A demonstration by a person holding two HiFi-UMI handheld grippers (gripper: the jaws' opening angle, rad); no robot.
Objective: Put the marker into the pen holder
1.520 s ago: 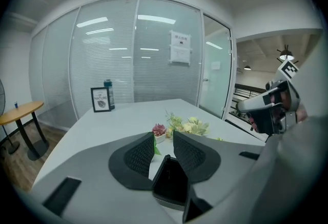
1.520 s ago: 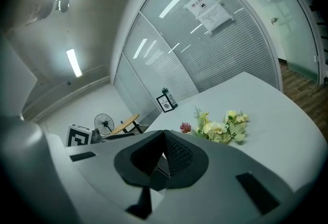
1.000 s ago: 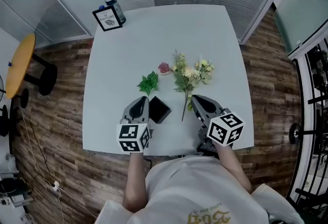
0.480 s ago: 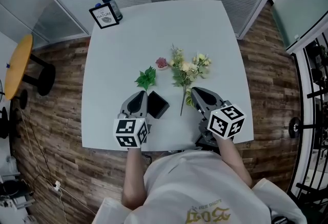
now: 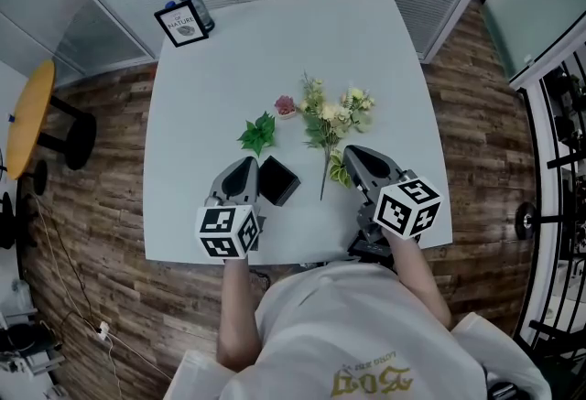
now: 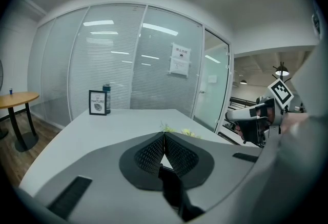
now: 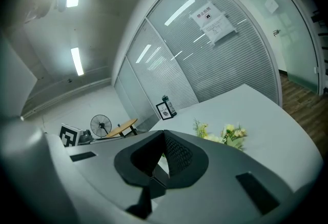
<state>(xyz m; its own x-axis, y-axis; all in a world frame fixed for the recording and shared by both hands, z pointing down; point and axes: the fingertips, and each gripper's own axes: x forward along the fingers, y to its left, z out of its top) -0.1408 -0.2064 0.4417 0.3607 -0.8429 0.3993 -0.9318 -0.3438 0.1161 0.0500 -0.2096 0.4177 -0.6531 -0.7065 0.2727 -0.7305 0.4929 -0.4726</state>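
No marker shows in any view. The black box (image 5: 277, 180), likely the pen holder, sits on the table (image 5: 211, 69) near its front edge, just right of the left gripper (image 5: 248, 163). Its inside is too dark to read. So the marker is either already in it or somewhere out of sight, and the step can't be pinned. What comes next hinges on where the marker is, so the holder's opening needs a clearer look.

Left gripper: jaws clenched, tips touching, nothing between them. Right gripper (image 5: 351, 152): jaws also closed tip to tip, empty, its tip near the flowers' (image 5: 330, 119) stem. The grippers flank the holder at the table's front.
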